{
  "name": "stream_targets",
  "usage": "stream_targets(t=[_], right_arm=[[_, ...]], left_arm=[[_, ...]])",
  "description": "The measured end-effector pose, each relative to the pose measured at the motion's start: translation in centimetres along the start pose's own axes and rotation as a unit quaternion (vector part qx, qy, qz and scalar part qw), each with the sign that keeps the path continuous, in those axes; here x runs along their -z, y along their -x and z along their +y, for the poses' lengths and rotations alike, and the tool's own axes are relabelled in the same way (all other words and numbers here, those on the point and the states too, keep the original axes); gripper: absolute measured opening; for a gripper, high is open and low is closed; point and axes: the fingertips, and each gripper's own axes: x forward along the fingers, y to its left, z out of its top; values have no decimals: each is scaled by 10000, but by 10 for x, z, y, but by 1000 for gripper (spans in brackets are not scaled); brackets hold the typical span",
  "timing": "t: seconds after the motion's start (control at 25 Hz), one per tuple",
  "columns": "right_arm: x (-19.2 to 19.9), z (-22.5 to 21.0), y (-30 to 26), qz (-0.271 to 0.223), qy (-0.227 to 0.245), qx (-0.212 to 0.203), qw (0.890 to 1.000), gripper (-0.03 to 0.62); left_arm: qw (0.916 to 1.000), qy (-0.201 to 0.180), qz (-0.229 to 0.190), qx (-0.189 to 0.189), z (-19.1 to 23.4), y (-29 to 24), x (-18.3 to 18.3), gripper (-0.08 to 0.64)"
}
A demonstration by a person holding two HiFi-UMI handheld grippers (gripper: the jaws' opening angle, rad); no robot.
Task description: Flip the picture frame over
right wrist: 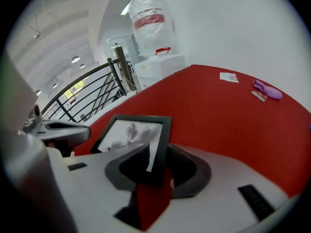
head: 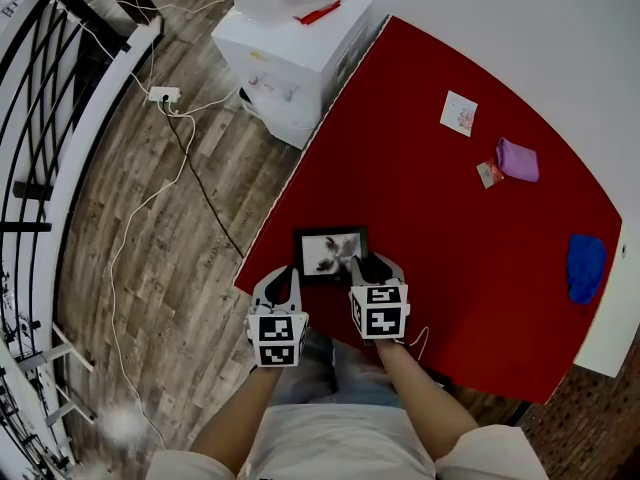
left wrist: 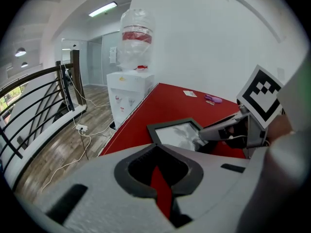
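Since the right tongs [right wrist: 156, 150] stand wide with the near right corner of the picture frame [right wrist: 133, 130] between them, I read no grip: neither pad looks pressed on it. The left tongs [left wrist: 155, 148] have their tips together and are empty, just beside the frame's near left corner. The frame appears to lie flat, photo side up, close to the near edge of the red tabletop [head: 450, 228].

Judgement: the step is taking hold for the flip.
- Close on the black moulding, not the glass, with a deep enough bite that the corner cannot twist out.
- Raise the near edge and pivot on the far edge.
- Use the left tongs as a stop against sliding.
- Lower it gently onto its face.
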Motion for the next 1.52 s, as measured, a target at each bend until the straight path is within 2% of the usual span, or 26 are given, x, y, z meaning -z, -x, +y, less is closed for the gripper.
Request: stream_targets(t=[0.24, 0.6, 1.04, 1.52], right_arm=[[-2, -6, 2, -24, -398, -97, 9992, 70], [-16, -2, 18, -232, -212, -1, 9995, 64], [-34, -8, 63, -721, 296, 497, 9957, 66], [-62, 30, 98, -1278, 216, -74, 9915, 66]], left_arm=[[9997, 18, 207, 96, -2, -9, 16, 5], [9995, -35, 279, 141, 0, -12, 23, 3], [9990, -76, 235, 378, -26, -27, 17, 3], [9992, -74, 133, 372, -29, -29, 13, 3]])
